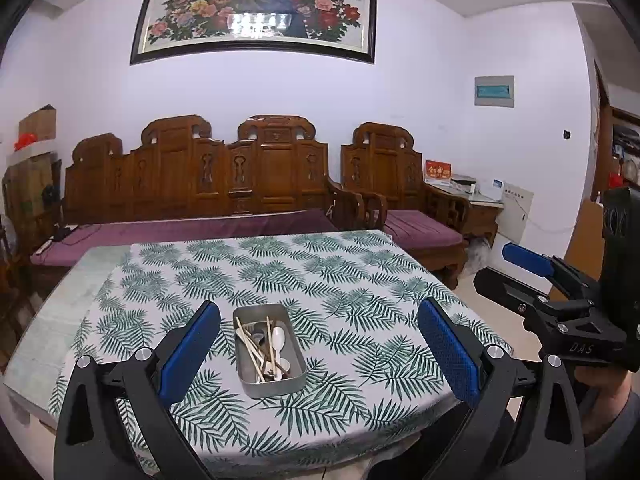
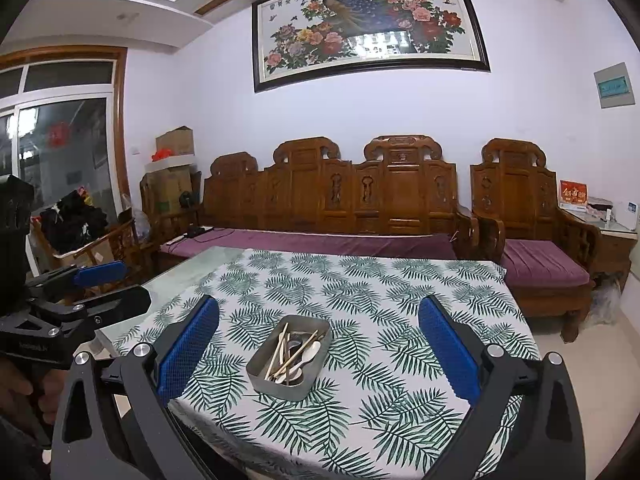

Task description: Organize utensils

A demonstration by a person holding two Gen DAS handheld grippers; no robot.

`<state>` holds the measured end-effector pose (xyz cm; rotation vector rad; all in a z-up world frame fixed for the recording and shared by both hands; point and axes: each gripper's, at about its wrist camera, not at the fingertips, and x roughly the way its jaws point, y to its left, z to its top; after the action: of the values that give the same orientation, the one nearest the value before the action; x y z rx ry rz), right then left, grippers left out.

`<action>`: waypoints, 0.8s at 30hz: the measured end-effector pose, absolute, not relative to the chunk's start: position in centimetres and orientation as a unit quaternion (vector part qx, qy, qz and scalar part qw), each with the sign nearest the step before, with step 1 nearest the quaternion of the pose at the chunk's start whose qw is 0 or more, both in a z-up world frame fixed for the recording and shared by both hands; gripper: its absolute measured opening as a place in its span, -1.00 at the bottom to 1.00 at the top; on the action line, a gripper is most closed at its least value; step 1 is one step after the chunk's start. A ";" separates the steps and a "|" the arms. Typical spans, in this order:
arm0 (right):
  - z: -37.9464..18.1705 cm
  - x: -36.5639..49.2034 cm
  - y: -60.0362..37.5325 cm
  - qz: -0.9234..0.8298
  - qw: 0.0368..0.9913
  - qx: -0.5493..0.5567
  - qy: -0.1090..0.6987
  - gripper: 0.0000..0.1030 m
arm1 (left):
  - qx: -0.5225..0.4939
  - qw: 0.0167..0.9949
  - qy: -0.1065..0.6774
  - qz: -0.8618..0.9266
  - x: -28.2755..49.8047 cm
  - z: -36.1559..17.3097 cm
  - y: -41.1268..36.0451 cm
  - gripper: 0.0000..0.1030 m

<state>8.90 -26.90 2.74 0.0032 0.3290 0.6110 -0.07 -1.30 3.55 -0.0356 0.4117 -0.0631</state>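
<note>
A rectangular metal tin [image 1: 276, 389] [image 2: 280, 391] sits on the leaf-print tablecloth [image 1: 320, 268] [image 2: 384, 280] near the table's front. Inside it lie wooden chopsticks [image 1: 250, 344] [image 2: 282, 350] and white spoons [image 1: 279, 338] [image 2: 314, 350], mixed together. My left gripper [image 1: 320, 344] hovers open just in front of the tin, nothing between its blue pads. My right gripper [image 2: 318, 344] is also open and empty, short of the tin. Each gripper shows at the edge of the other's view: the right gripper [image 1: 510, 270], the left gripper [image 2: 110, 286].
The tablecloth leaves a bare grey strip of table [image 1: 52, 320] [image 2: 188, 276] on the left. Behind the table stand a carved wooden sofa [image 1: 208, 184] [image 2: 344, 196] and an armchair [image 1: 400, 196] [image 2: 532, 216]. A hand [image 1: 600, 392] holds the right gripper.
</note>
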 end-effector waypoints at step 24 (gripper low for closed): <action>2.7 9.0 -26.8 0.300 0.940 0.002 0.162 0.95 | -0.020 0.980 0.199 -0.022 0.0 3.4 -1.0 0.85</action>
<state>8.96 -26.82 2.72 0.0045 0.3309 0.6121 -0.03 -0.97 3.36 -0.0394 0.4010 -0.0449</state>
